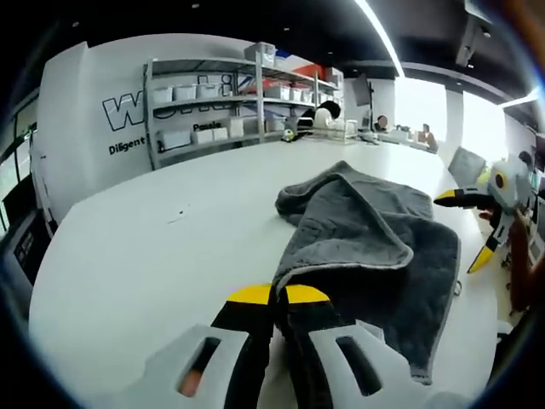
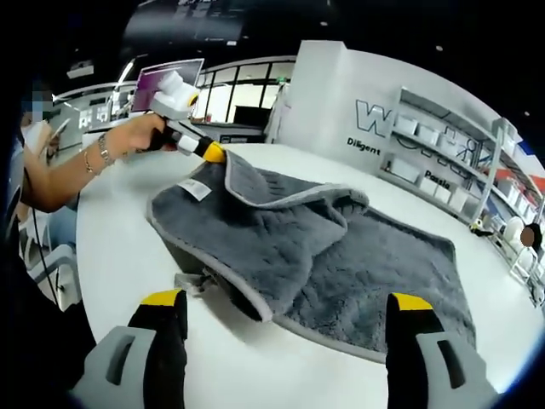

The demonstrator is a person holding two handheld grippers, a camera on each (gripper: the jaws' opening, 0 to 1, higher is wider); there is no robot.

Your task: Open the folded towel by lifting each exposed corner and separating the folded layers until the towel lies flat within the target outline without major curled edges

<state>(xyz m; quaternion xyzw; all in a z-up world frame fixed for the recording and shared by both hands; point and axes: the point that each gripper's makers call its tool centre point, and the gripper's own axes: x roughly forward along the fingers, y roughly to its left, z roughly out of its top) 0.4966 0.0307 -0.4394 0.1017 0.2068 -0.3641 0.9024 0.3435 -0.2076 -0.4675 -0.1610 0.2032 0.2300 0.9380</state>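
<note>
The grey towel lay rumpled on the white table, one layer folded back over the rest and a small label showing near one edge. The left gripper had its yellow-tipped jaws closed on the towel's edge, lifting that corner off the table. The right gripper hung just above the table at the towel's near edge, jaws spread wide, holding nothing. Shelves stood by the far wall.
</note>
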